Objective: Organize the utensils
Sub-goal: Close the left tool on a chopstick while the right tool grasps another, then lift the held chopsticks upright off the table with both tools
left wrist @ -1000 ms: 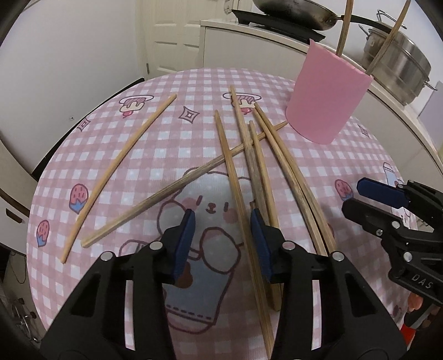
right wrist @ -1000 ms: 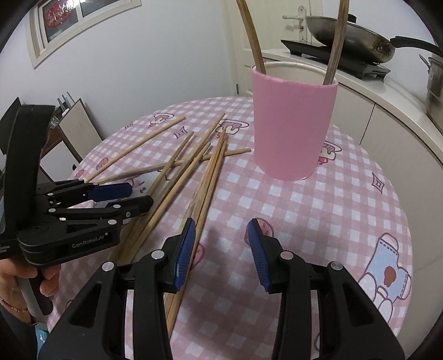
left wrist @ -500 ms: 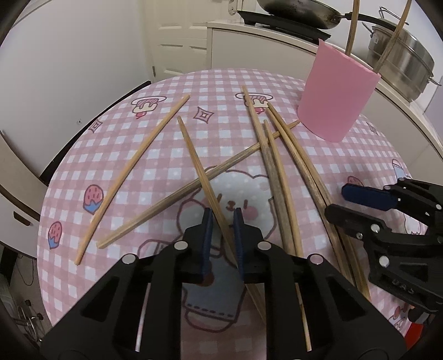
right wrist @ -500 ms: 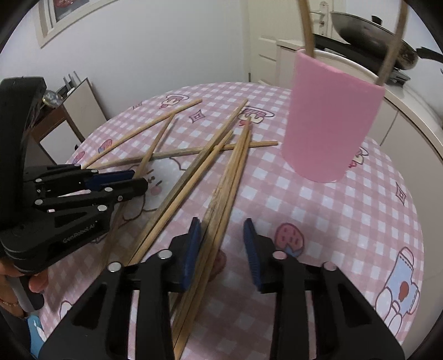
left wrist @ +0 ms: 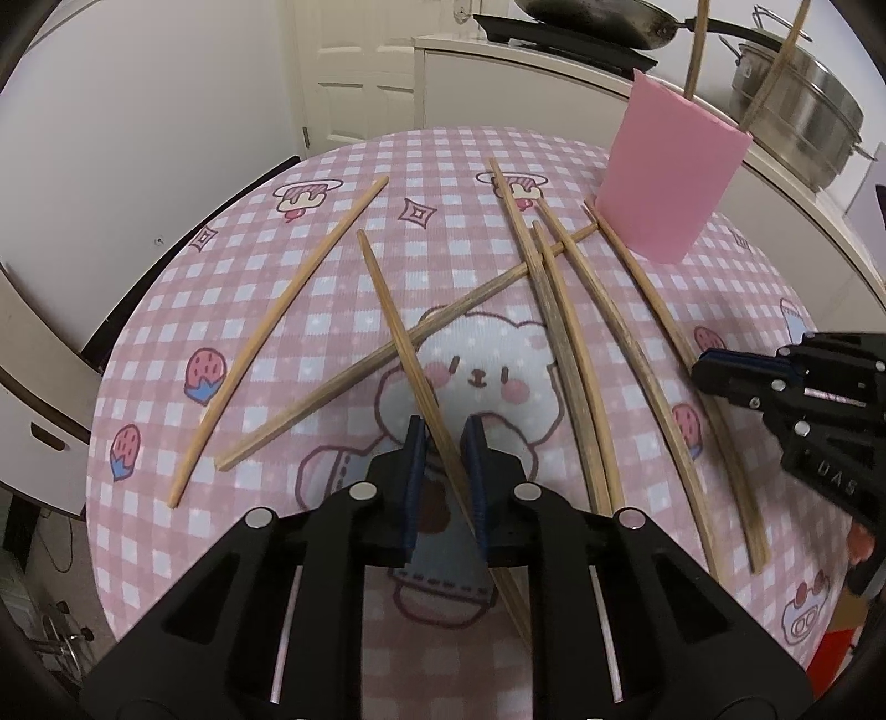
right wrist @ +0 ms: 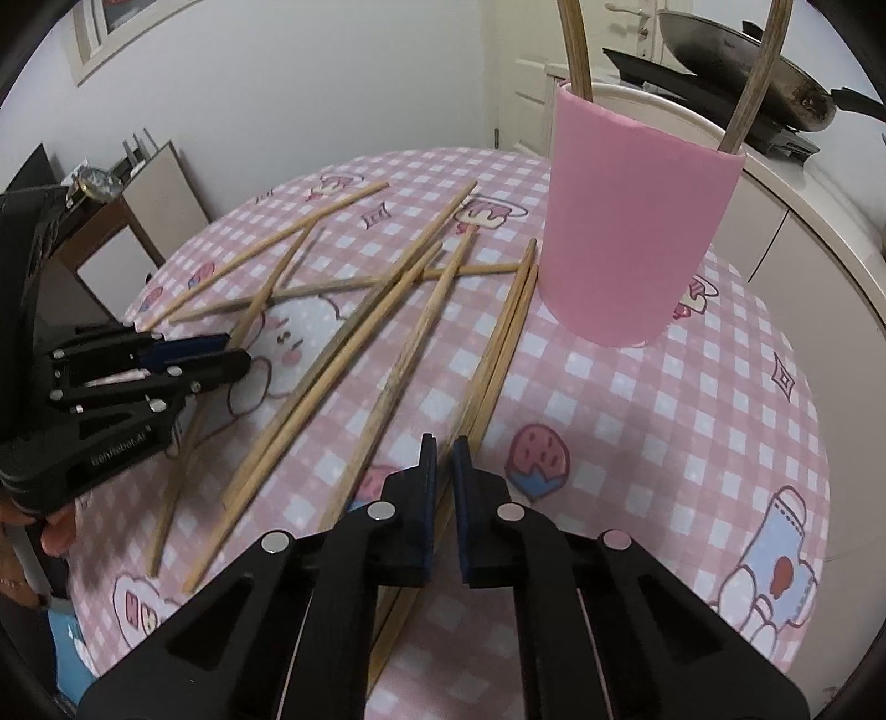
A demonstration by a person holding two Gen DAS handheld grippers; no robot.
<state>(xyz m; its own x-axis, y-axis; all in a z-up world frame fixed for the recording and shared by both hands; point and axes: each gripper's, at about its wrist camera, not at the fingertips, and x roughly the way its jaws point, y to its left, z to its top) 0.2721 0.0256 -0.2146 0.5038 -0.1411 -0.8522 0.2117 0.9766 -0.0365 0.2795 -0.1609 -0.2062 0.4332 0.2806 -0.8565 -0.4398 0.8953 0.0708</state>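
Observation:
Several wooden chopsticks [left wrist: 559,310] lie scattered on a round table with a pink checked cloth [left wrist: 332,166]. My left gripper [left wrist: 443,437] is shut on one chopstick [left wrist: 387,310] that slants away to the upper left, across another. A pink cup [right wrist: 637,238] stands at the far right with two chopsticks [right wrist: 576,50] upright in it. My right gripper [right wrist: 444,448] is closing to a narrow slit on a chopstick [right wrist: 498,343] of a pair that reaches to the cup's foot. Each gripper shows in the other's view: the right gripper [left wrist: 699,371] and the left gripper [right wrist: 238,354].
A white counter behind the table carries a dark pan [left wrist: 587,22] and a steel pot [left wrist: 803,122]. A white door [left wrist: 360,83] stands beyond the table. A person's hand [right wrist: 55,531] holds the left gripper. The table's edge curves close on all sides.
Both grippers went from open to closed, each on a chopstick. The left one's chopstick swung apart from the bundle toward the left. The right gripper shifted left onto the pair beside the cup.

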